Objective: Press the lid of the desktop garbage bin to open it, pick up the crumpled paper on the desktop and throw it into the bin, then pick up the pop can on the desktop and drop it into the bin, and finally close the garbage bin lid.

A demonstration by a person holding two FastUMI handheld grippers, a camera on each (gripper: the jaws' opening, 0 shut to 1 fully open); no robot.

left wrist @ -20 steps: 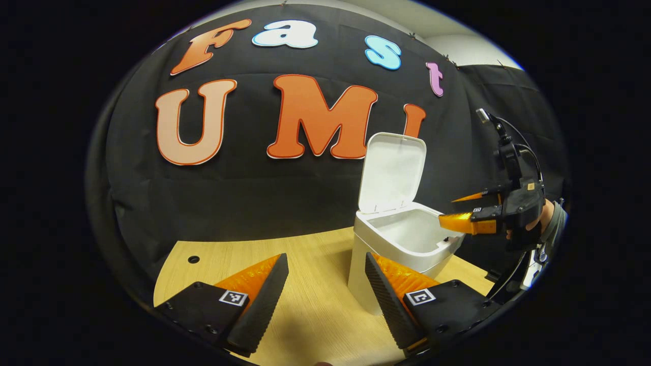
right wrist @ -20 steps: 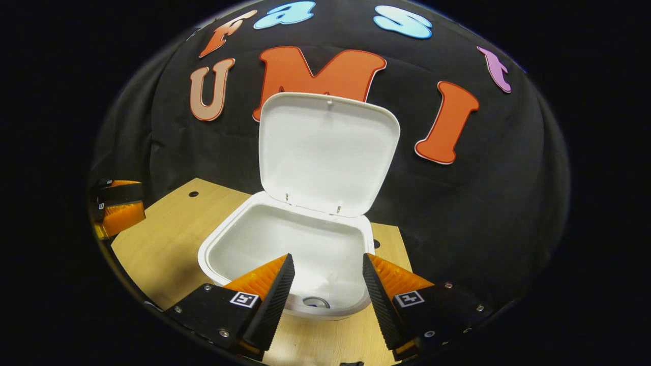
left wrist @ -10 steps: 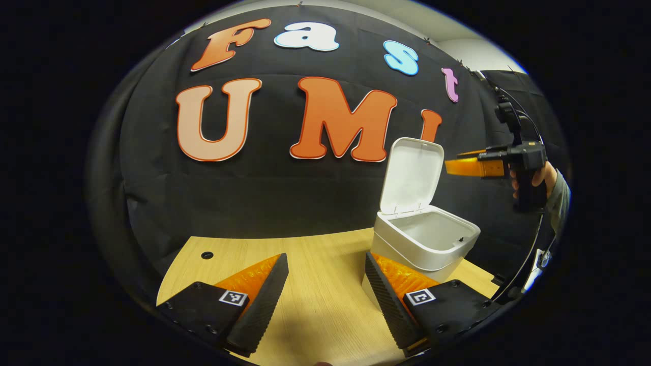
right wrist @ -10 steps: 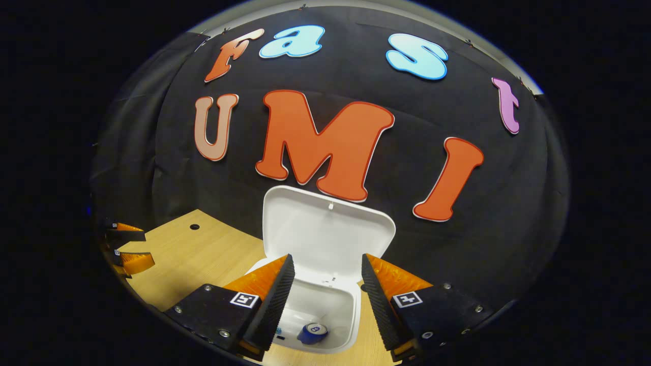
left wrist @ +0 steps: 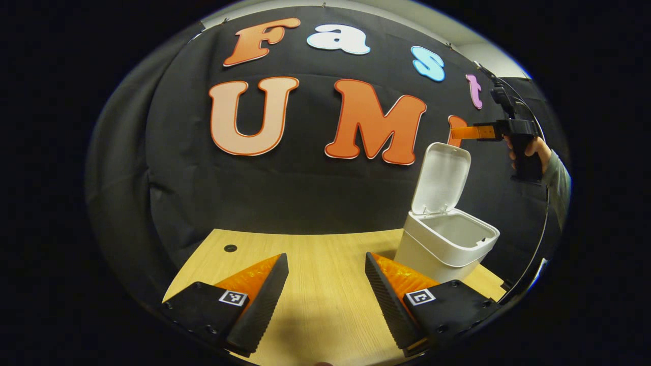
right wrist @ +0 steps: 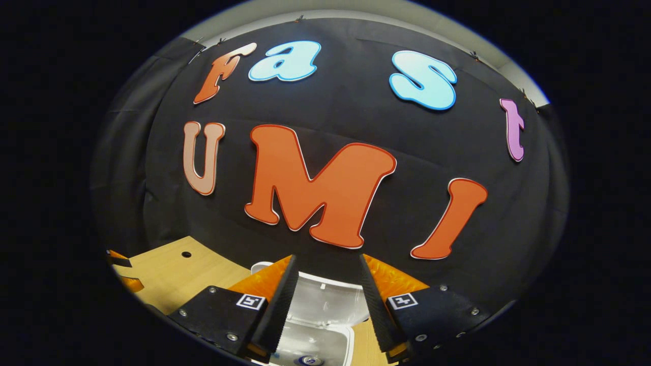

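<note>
Left gripper view: the left gripper [left wrist: 326,284] sits low over the wooden desktop [left wrist: 325,254], fingers spread wide, nothing between them. The white garbage bin [left wrist: 445,249] stands on the desktop just beyond the gripper's right-hand finger, close to the desktop's far right edge. Its lid [left wrist: 440,178] is up, hinged at the back, near upright, and the bin's mouth is open. Above the lid's top edge and a bit to its right, the right gripper [left wrist: 465,132] hangs in the air, clear of the lid, held by a hand [left wrist: 531,150] with a grey sleeve [left wrist: 557,175] behind it; from this side its fingers overlap, so cannot tell the gap here. A small round hole [left wrist: 230,248] sits in the desktop far left of the bin. Right gripper view: the right gripper [right wrist: 325,300] looks down past the bin from above, fingers apart at a wide gap, holding nothing. The bin's lid [right wrist: 325,300] shows between the fingers, and below it, inside the bin, the top of the pop can [right wrist: 309,360] peeks at the bottom edge. The crumpled paper can't be made out. Far left of the bin, over the desktop [right wrist: 173,274], the left gripper's fingertips [right wrist: 124,272] show.
</note>
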